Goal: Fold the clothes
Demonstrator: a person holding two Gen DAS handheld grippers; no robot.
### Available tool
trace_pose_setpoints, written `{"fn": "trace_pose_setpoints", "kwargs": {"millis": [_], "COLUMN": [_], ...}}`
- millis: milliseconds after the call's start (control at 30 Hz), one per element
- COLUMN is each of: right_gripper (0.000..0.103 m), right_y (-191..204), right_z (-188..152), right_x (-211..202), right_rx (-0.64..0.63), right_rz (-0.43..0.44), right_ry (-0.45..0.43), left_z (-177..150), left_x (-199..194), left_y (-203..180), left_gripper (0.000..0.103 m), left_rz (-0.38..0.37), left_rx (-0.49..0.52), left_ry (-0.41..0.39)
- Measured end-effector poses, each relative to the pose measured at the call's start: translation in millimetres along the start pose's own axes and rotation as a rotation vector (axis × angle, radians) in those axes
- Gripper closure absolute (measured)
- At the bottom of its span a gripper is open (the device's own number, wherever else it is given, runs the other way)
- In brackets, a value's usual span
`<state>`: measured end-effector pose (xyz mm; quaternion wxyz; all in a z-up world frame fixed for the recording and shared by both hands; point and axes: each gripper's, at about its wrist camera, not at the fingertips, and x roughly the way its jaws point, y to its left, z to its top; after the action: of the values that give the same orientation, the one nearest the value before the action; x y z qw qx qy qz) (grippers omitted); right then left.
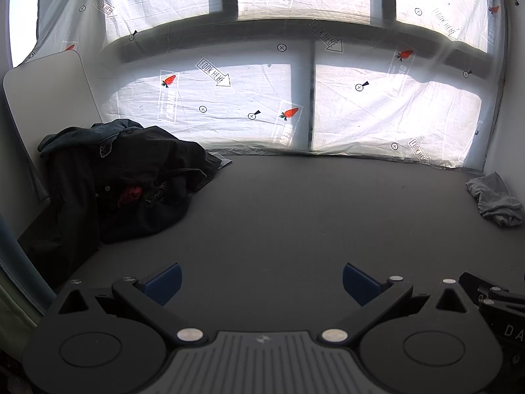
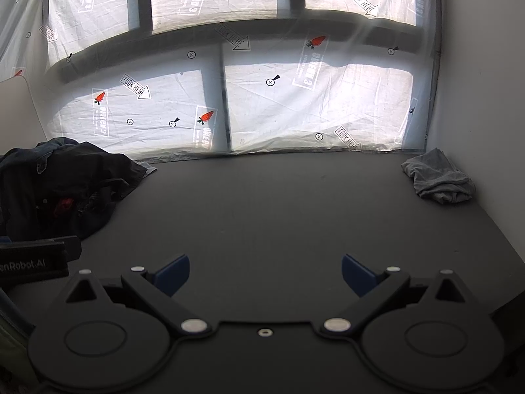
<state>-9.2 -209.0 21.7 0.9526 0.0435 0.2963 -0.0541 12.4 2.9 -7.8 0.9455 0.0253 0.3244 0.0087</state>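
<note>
A heap of dark clothes (image 1: pixel 121 177) lies bunched at the far left of the dark table (image 1: pixel 295 216), up against the white sheet (image 1: pixel 229 98) that hangs behind it. The heap is mostly black cloth, with a blue denim piece (image 1: pixel 108 129) on top and a small patch of red (image 1: pixel 131 193) showing in the middle. One dark part of it hangs down over the table's left edge. In the right wrist view the same heap (image 2: pixel 65 184) sits at the left, with the table (image 2: pixel 279 213) stretching away beside it.

At the far right corner, well apart from the heap, lies a crumpled grey garment (image 1: pixel 495 202), close to the white side wall; the right wrist view shows it (image 2: pixel 438 180) near the sheet (image 2: pixel 311 105) as well.

The left gripper (image 1: pixel 261 282) hovers over the near middle of the table, its blue-tipped fingers (image 1: pixel 165 280) wide apart and holding nothing. The right gripper (image 2: pixel 265 274) is just beside it, fingers (image 2: pixel 357 274) likewise spread wide and empty. Neither touches any cloth.

The sheet is printed with red carrots, arrows reading "LOOK HERE" and small crossed circles, and light shines through it from window panes behind. A white board (image 1: pixel 49 95) leans at the left, behind the heap.
</note>
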Motion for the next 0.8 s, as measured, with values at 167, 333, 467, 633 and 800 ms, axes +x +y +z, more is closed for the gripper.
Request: {"fn": "trace_pose_setpoints", "kwargs": {"millis": [167,333,467,633,800], "right_gripper": [0.002,0.002,0.002,0.002,0.002], "right_y": [-0.6,-1.1,-1.7,-8.1,-22.4], "right_z": [1.8,1.7,2.9,4.6,5.2], "right_x": [-0.9,-0.5,1.7,9.1,22.9], "right_rx": [0.003,0.004,0.001,0.013,0.013], "right_rz": [-0.003,-0.008,-0.015,-0.019,-0.043], "right_ry": [-0.001,-0.001,-0.002,0.008,-0.009], "left_z": [1.5,4.2,6.6,10.0,19.7], "left_x": [-1.3,0.0,3.4,13.4,39.9], "left_y": [-1.5,-5.8,-10.2,-18.0,-34.9], "left_gripper": [0.0,0.0,0.0,0.0,0.0], "left_rz": [0.001,-0.002,0.0,0.0,-0.041], "left_rx": [0.002,0.004,0.003,0.01,-0.026], "left_ry": [0.0,0.003,0.004,0.027,0.05]}}
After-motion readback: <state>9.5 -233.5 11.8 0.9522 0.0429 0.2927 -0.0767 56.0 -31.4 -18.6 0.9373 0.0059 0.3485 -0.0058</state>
